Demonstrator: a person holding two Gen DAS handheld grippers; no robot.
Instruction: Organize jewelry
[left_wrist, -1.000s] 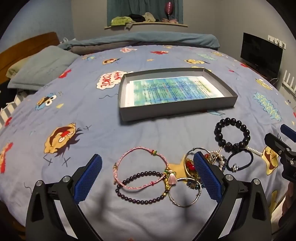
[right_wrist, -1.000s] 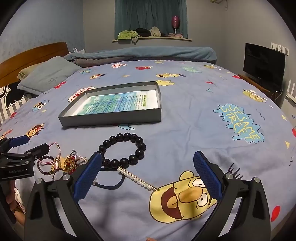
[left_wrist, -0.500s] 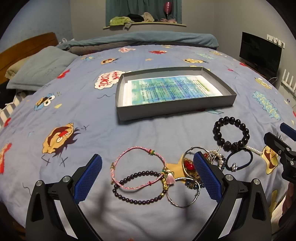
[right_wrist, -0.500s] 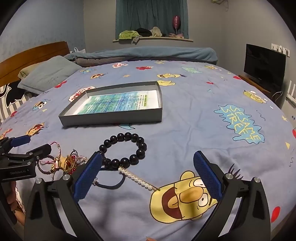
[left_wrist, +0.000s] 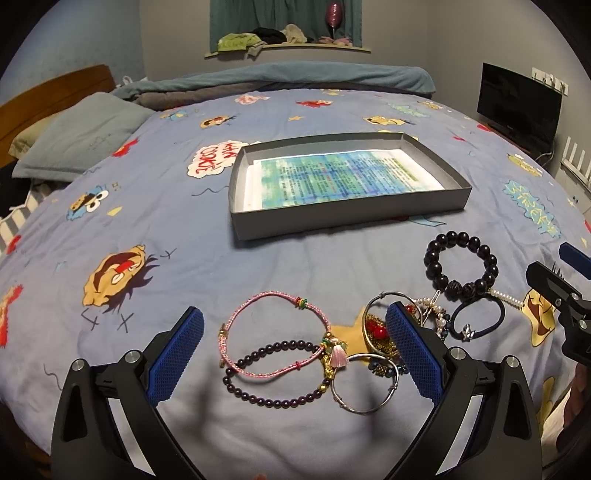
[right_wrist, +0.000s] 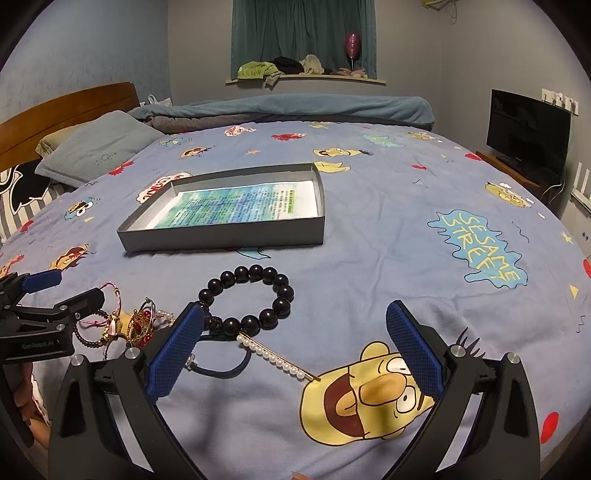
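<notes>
Almost nothing moved: my left tool (left_wrist: 293, 352) hovers wide open over the pink bracelet (left_wrist: 275, 334) (right tool (right_wrist: 293, 354) released too).

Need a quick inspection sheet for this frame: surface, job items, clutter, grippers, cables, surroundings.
Surface: blue cartoon-print bedspread.
Job's things: shallow grey cardboard box holding a printed sheet; pink cord bracelet, dark purple bead bracelet, silver bangle, large black bead bracelet, pearl hair pin, black hair tie, all loose in front of the box.
Clutter: nothing seen.
Grippers: left gripper open, right gripper open, both empty.
Cables: nothing seen.
Surroundings: black television, grey pillow.
</notes>
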